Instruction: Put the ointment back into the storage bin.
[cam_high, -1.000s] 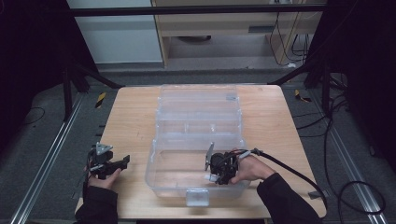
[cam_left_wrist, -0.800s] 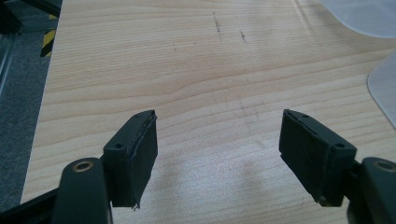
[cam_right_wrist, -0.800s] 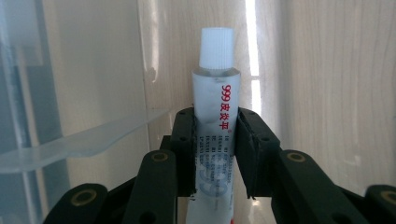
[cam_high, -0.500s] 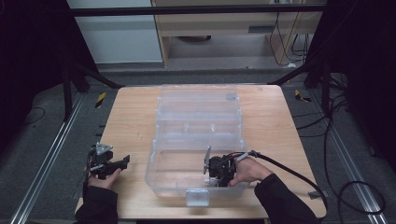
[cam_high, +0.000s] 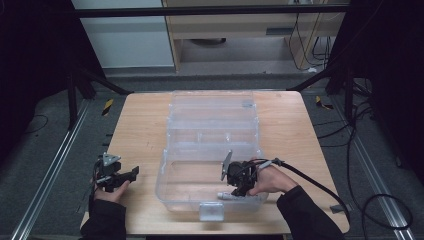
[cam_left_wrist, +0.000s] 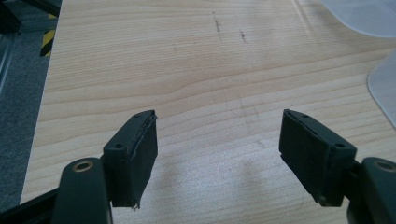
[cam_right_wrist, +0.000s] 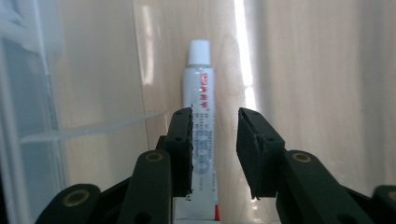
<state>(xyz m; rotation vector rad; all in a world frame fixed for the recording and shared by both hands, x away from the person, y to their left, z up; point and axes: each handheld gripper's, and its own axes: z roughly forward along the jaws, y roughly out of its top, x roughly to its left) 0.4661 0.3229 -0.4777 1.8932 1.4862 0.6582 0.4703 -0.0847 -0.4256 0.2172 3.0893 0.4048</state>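
Opening right gripper (cam_right_wrist: 214, 149) fingers straddle white tube (cam_right_wrist: 200, 100) in clear plastic box (cam_high: 172, 172).

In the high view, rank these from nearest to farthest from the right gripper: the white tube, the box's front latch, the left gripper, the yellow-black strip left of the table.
1. White tube: just under the right gripper, on the floor of the clear box.
2. Front latch: at the box's near wall, slightly left.
3. Left gripper: over the table's left edge.
4. Yellow-black strip: on the floor, far left.
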